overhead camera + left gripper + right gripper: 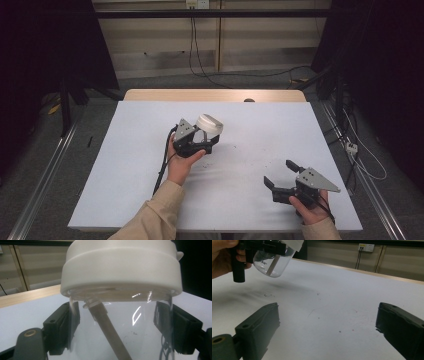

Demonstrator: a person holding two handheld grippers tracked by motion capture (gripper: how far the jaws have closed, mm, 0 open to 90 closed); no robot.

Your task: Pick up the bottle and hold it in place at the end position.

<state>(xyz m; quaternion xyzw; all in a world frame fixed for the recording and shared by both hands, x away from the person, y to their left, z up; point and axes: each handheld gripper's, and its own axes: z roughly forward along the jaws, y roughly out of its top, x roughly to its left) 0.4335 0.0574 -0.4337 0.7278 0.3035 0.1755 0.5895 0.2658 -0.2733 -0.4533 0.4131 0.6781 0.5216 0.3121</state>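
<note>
left gripper (204, 145) is clamped on the clear cup with white lid (209, 125), held tilted above the table; right gripper (280, 176) sits open, well off to the right, nothing between its jaws

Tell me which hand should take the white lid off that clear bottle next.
Right, probably. The left gripper is shut on the clear bottle below its white lid, lifted off the table; the right gripper is open and empty.

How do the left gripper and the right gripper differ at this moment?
The left gripper is shut on a clear bottle with a white cap; the right gripper holds nothing, its jaws wide open. The left gripper carries the bottle lifted off the white table, near its middle; the right gripper sits low by the near right edge. Both are black, two-jawed, topped by a grey plate and hand-held.
</note>
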